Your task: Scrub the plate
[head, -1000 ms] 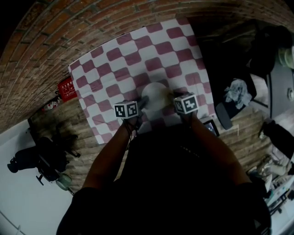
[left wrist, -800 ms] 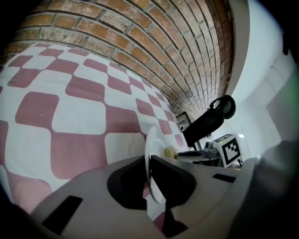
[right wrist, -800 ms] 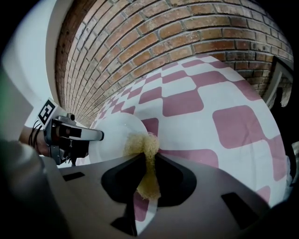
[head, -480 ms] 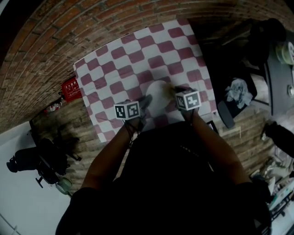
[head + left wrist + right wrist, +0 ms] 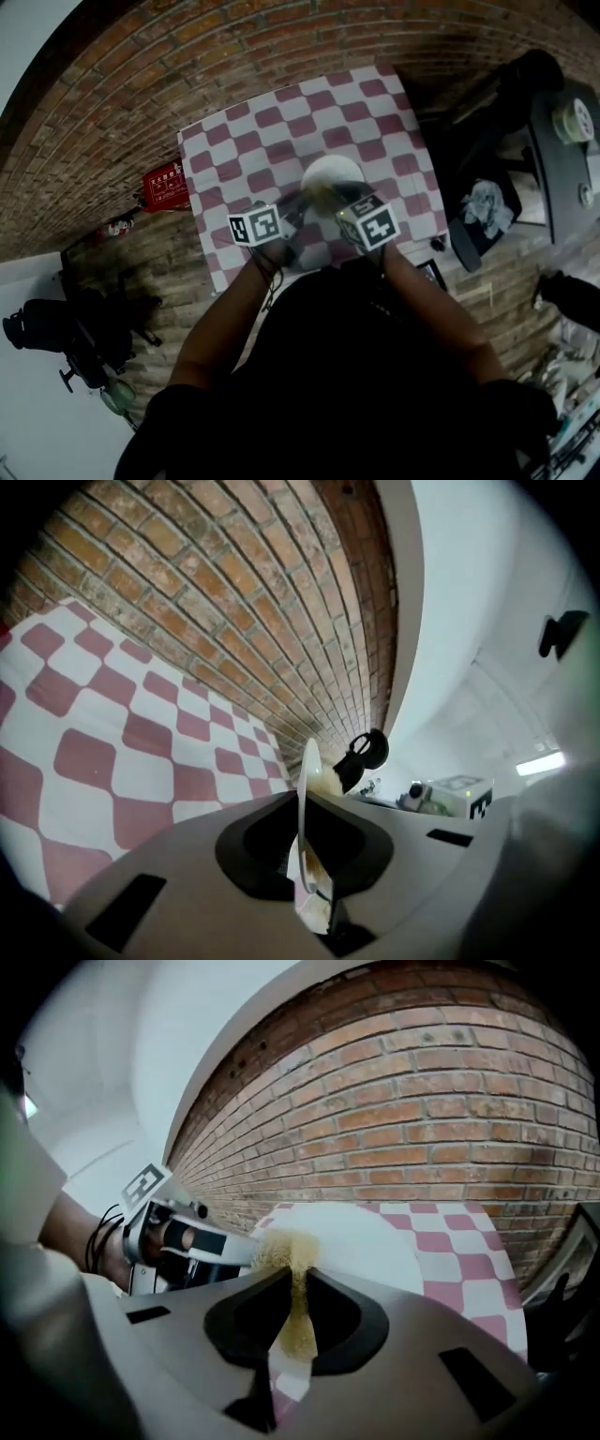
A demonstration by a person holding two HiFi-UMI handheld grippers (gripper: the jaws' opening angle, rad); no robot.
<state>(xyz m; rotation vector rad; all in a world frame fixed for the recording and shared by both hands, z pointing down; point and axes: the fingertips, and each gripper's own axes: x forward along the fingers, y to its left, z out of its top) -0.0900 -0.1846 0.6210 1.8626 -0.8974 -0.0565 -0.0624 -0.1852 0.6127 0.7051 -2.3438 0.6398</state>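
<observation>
A white plate (image 5: 333,173) is held up over the red-and-white checked cloth (image 5: 244,141). My left gripper (image 5: 298,210) is shut on the plate's rim, and its jaws have just been closing onto it. In the left gripper view the plate (image 5: 307,789) stands edge-on between the left gripper's (image 5: 305,810) jaws. My right gripper (image 5: 325,199) is shut on a yellowish scrubber (image 5: 294,1283), whose top touches the plate's (image 5: 375,1239) near face. The left gripper (image 5: 192,1241) shows at the plate's left edge in the right gripper view.
The checked cloth (image 5: 112,724) lies on a brick floor (image 5: 141,84). A red box (image 5: 165,185) sits by its left edge. Dark camera gear (image 5: 47,328) is at the far left. A black chair with a grey rag (image 5: 483,202) stands to the right.
Both grippers have risen. The plate, which lay on the cloth between them, is now lifted in the left gripper, and the right gripper with the scrubber has swung in against it.
</observation>
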